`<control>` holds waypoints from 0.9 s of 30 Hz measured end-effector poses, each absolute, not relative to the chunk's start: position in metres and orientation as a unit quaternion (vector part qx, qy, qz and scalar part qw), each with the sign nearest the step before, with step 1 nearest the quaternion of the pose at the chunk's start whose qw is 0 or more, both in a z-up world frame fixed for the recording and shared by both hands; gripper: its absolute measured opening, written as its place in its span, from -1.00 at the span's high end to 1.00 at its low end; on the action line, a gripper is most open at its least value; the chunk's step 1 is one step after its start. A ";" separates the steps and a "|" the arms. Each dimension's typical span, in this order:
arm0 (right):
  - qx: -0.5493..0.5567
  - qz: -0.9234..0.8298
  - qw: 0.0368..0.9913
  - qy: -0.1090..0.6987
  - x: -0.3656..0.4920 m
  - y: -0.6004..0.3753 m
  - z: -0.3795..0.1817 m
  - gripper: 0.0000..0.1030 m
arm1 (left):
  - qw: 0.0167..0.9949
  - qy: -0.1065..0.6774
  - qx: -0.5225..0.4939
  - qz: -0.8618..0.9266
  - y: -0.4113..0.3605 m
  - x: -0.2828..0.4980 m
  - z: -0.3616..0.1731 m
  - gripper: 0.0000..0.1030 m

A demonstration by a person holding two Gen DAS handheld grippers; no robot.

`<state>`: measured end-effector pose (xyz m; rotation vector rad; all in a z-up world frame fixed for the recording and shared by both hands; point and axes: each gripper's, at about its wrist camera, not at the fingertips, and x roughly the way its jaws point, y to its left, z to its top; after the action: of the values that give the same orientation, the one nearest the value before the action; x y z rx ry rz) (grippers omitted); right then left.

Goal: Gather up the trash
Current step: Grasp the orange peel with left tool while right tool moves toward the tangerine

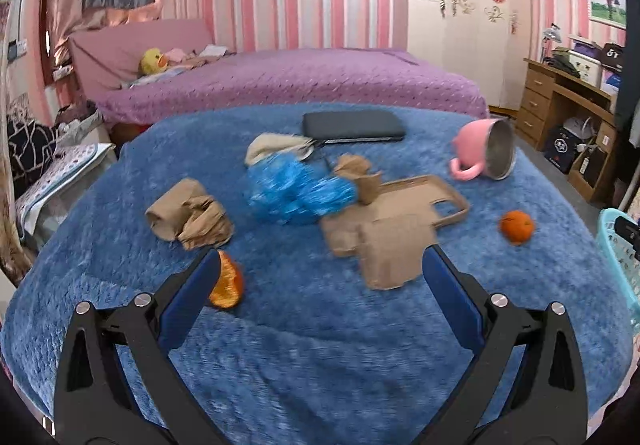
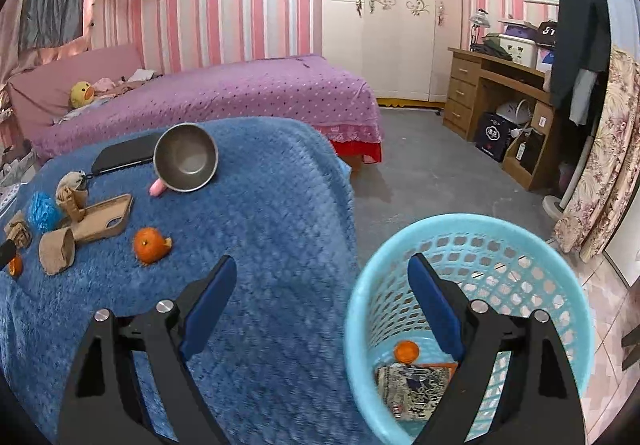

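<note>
Trash lies on a blue blanket (image 1: 304, 325): a crumpled brown paper (image 1: 190, 219), a blue plastic wad (image 1: 298, 191), a flattened brown paper cup (image 1: 386, 251), an orange peel (image 1: 228, 281) and a second orange peel (image 1: 517, 227). My left gripper (image 1: 320, 273) is open and empty above the blanket, its left finger beside the near peel. My right gripper (image 2: 322, 295) is open and empty, over the rim of a light blue basket (image 2: 560, 277) that holds an orange piece (image 2: 406, 351) and a printed wrapper (image 2: 414, 385). The second peel shows in the right view (image 2: 150, 245).
A pink mug (image 1: 486, 153) lies on its side, with a tan phone case (image 1: 424, 201) and a black phone (image 1: 352, 125) on the blanket. A purple bed (image 1: 288, 81) stands behind. A wooden desk (image 2: 496, 85) and a fan (image 2: 568, 181) stand at the right.
</note>
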<state>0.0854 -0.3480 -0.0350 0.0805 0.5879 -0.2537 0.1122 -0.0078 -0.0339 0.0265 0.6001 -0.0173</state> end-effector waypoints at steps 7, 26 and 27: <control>0.027 -0.122 0.946 0.298 0.096 -0.331 -0.041 -0.67 | 0.950 0.311 0.009 0.008 0.022 0.118 -0.043 -0.89; -0.024 -0.090 0.939 0.331 0.124 -0.284 -0.050 -0.79 | 0.928 0.370 -0.046 0.019 0.075 0.144 -0.066 -0.85; -0.026 -0.089 0.939 0.331 0.124 -0.283 -0.050 -0.79 | 0.927 0.372 -0.048 0.015 0.075 0.144 -0.067 -0.82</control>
<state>0.1242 -0.2832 -0.0495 -0.0523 0.6751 -0.1808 0.1444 0.0754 -0.0669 -0.0978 0.7627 0.0316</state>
